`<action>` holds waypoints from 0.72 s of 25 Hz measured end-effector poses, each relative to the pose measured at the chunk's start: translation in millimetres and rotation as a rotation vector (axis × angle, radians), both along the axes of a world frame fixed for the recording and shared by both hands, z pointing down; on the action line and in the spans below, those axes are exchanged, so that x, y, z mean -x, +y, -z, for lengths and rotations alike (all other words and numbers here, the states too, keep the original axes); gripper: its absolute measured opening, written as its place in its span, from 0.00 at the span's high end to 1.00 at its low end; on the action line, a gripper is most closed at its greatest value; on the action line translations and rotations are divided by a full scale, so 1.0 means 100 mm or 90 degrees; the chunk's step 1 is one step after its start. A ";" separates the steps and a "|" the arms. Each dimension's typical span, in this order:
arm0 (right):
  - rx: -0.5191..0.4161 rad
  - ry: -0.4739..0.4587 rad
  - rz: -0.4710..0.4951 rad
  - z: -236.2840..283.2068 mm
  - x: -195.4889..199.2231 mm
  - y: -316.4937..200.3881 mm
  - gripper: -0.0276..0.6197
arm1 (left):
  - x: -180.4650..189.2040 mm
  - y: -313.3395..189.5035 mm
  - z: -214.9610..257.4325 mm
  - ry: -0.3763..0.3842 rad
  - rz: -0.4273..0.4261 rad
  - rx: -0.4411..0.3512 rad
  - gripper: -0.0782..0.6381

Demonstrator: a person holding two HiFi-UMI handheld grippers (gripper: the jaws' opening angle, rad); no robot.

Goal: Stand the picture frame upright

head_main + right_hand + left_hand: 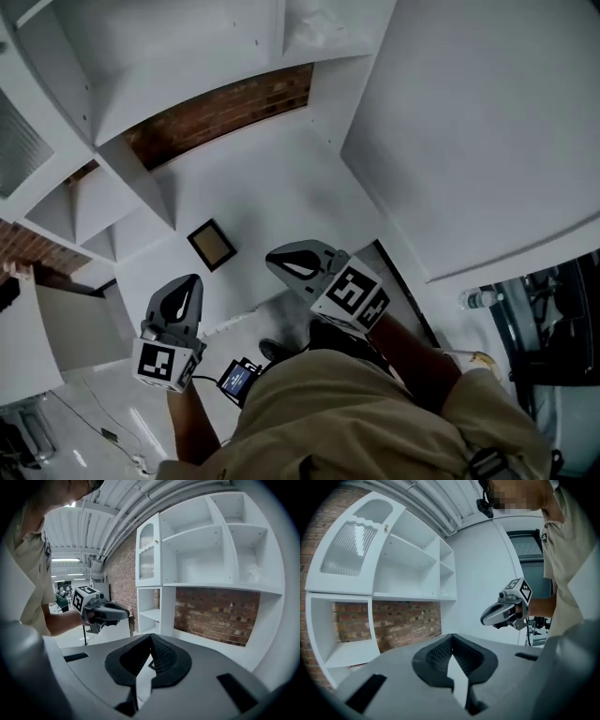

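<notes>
The frame [212, 244] is laid flat on the white bench [281, 178], just out from the shelf [169, 75] and its brick back [225, 112]. The left gripper [192, 283] and the right gripper [277, 261] are held farther from the shelf than the frame, both clear of it and pointed towards the shelf. The left fingers [436, 656] are seen closed tip to tip, with nothing gripped; the right fingers [164, 656] are closed likewise and empty. Black-and-white square code patterns are borne on the left cube [167, 364] and the right cube [354, 295]. A small lit screen [239, 378] is seen farther still from the shelf; its print is too small to be read.
</notes>
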State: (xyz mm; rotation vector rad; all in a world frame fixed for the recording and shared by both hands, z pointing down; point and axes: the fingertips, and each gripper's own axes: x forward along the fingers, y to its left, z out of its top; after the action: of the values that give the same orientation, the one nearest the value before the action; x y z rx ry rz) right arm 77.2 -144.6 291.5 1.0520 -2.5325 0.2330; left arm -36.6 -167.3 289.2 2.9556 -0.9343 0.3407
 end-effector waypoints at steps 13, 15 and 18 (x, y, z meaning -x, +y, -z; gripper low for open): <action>0.047 0.008 0.053 -0.65 0.38 -1.06 0.95 | 0.56 -0.85 -0.52 -0.003 0.109 0.055 0.88; 0.060 0.011 0.069 -0.74 0.43 -1.25 0.95 | 0.60 -0.99 -0.63 -0.013 0.124 0.072 0.88; 0.087 0.018 0.088 -0.99 0.47 -1.56 0.95 | 0.59 -1.26 -0.89 -0.029 0.142 0.101 0.88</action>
State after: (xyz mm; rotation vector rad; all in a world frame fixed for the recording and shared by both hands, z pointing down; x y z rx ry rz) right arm 30.4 -300.5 390.3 0.8194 -2.5108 0.3453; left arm -95.3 -293.0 378.1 2.6786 -1.1683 0.4521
